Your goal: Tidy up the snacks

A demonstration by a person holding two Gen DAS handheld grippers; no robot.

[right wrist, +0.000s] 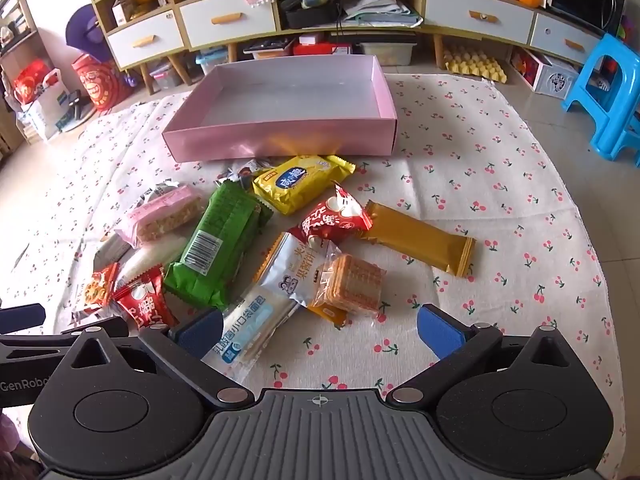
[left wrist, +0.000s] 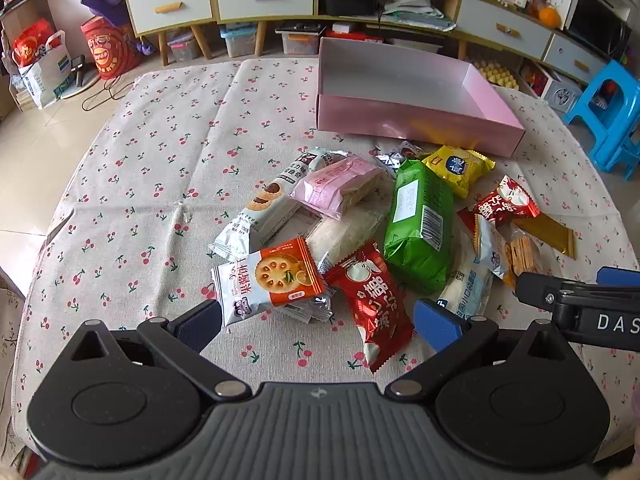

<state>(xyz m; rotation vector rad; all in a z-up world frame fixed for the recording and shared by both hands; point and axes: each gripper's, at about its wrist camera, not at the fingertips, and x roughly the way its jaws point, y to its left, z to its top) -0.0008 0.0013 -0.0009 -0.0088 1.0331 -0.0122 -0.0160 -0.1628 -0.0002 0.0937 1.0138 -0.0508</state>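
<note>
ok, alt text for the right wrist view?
Open right gripper hovers over a pile of wrapped snacks on a cherry-print tablecloth. An empty pink box sits just behind the pile; cabinets and a blue stool lie beyond.

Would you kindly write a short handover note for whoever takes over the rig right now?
Left gripper: jaws open, holding nothing, above the near edge of the snack pile.
Right gripper: jaws open, holding nothing, beside it.
Pink box: empty, behind the pile on the cherry-print cloth.
Snacks, including the green pack and gold bar, lie loose.
Done: nothing boxed. Left: everything.
</note>
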